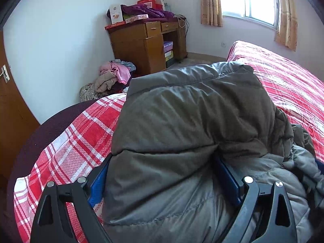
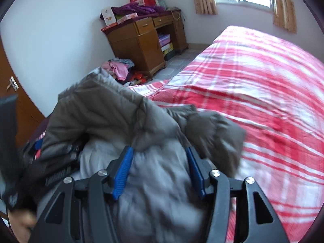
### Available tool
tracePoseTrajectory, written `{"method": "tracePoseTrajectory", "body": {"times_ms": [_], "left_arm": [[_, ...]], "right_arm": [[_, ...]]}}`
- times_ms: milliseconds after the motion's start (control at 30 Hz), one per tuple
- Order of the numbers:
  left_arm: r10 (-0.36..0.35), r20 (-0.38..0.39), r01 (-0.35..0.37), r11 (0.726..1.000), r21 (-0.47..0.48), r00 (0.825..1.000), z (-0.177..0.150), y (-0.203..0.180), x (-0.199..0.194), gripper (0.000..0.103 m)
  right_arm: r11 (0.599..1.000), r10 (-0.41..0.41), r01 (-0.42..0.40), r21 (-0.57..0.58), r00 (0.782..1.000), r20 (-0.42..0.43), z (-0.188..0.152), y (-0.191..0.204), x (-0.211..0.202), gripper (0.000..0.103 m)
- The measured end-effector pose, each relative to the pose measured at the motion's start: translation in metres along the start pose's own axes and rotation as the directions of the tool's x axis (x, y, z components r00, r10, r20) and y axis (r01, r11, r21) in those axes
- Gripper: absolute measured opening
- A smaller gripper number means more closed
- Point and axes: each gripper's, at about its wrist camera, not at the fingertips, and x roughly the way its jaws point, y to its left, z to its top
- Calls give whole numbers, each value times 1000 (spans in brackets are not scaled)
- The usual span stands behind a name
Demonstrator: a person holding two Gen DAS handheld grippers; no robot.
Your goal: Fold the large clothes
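The grey padded jacket lies bunched on the red plaid bed, and the left hand-held gripper has a thick fold of it pinched between its blue pads. The right hand-held gripper, further right, pinches the jacket's pale lining, brown shell bulging just beyond its fingertips.

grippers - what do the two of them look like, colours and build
Both alike: the left gripper and right gripper have black linkage arms with triangular cut-outs, round silver pivot pins, and flat blue pads on the two fingers. No cables or sleeves show.
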Motion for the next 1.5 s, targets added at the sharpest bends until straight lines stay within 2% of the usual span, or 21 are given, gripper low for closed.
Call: {"method": "tracePoseTrajectory", "body": {"times_ms": [67,167,300,433,533,633,767,800,833,933,1000,1067,1167,1267,1400,1500], "left_arm": [[8,1,-8,1000,7,1000,0,-1,-1,94],[21,10,-21,1000,14,1000,0,-3,-3,94],[34,21,-34,999,18,999,-2,-5,-5,94],[40,14,-41,998,37,999,-2,-5,-15,94],[41,-15,-40,999,31,999,-7,1,-43,94],[25,26,-25,999,21,999,-18,6,-83,94],[48,83,-53,997,53,995,-32,4,-125,94],[50,92,-55,997,50,994,-35,5,-132,94],[50,102,-55,998,42,993,-38,7,-140,94],[50,122,-52,999,13,991,-47,9,-161,94],[63,135,-63,998,2,989,-54,10,-175,94],[81,153,-80,997,-13,985,-63,12,-190,94],[80,170,-78,997,-20,982,-77,9,-211,94],[97,170,-95,995,-16,981,-91,7,-229,94],[152,175,-153,988,-7,973,-112,2,-255,94],[140,190,-140,990,-15,972,-123,2,-274,94]], "right_arm": [[999,-32,32,4,999,11,-14,-2,-1,65],[996,-5,0,91,999,53,-31,-13,7,67],[997,-55,51,59,997,60,-31,-6,11,68],[997,-64,61,56,995,70,-31,-5,10,69],[996,-75,72,49,994,77,-32,-3,8,71],[996,-73,70,58,995,63,-31,-4,8,73],[998,-59,61,33,997,-47,-18,-6,3,74],[997,-55,58,44,996,-63,-14,-8,-7,74],[997,-45,47,57,998,-44,-15,-9,-21,74],[996,-36,30,88,996,78,-26,-11,-75,74],[994,-43,31,101,992,123,-39,-8,-105,75],[991,-46,25,131,986,157,-54,-6,-130,85],[984,-47,9,175,976,213,-76,-2,-163,89],[987,-59,18,161,964,258,-94,8,-189,89],[992,-77,39,122,945,317,-108,22,-222,89],[992,-91,55,109,926,365,-117,29,-248,92]]}}
